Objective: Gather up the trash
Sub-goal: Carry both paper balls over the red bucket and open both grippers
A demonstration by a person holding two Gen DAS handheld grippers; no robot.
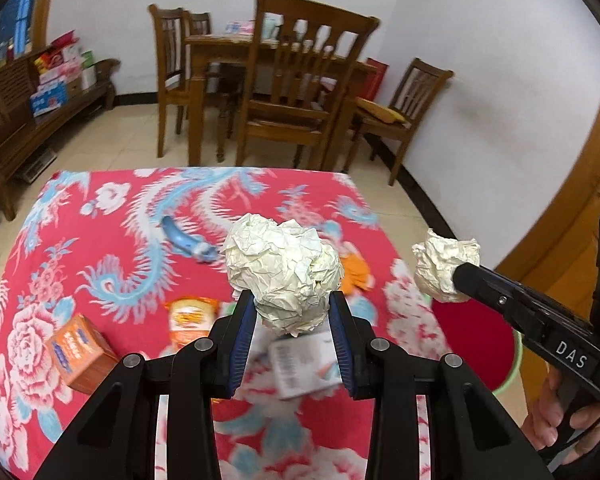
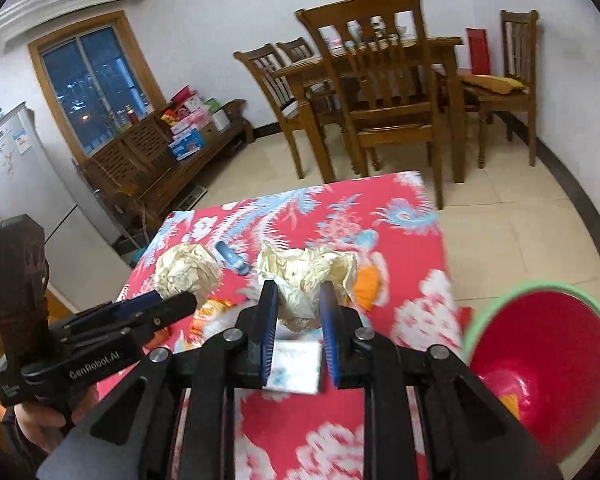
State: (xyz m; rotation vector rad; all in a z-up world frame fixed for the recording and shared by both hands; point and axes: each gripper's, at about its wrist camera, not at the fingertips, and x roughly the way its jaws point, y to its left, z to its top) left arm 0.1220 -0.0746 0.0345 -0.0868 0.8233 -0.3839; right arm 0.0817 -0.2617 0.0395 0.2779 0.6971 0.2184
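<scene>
The left gripper point(image 1: 292, 312) has its blue pads point(image 1: 242, 340) pressed on a large paper ball point(image 1: 284, 272), jaws only partly apart, the ball bulging above the fingertips and held clear of the cloth. The right gripper point(image 2: 298, 312) is closed narrowly on a second, looser paper wad point(image 2: 306, 276), which spreads out over the pads point(image 2: 269, 332); from the left wrist camera this gripper point(image 1: 460, 276) shows to the right with its wad point(image 1: 446, 270) at the tip, lifted off the table. From the right wrist camera the left gripper point(image 2: 180, 300) and its ball point(image 2: 186, 270) sit to the left, a hand point(image 2: 44, 420) on the handle.

Below the fingers lies the table point(image 1: 100, 240) under a red flowered cloth. A white packet point(image 1: 304, 364) lies near the near edge, blurred, so its print cannot be read. An orange snack bag point(image 1: 192, 316) lies just left of it, and an orange box point(image 1: 80, 352) stands nearer the left edge. A blue object point(image 1: 188, 240) lies toward the middle, an orange thing point(image 1: 356, 272) behind the ball.

Off the table's right edge stands a red bin point(image 2: 548, 364) with a green rim, something orange inside it. Wooden chairs point(image 1: 308, 80) stand beyond the far edge.
</scene>
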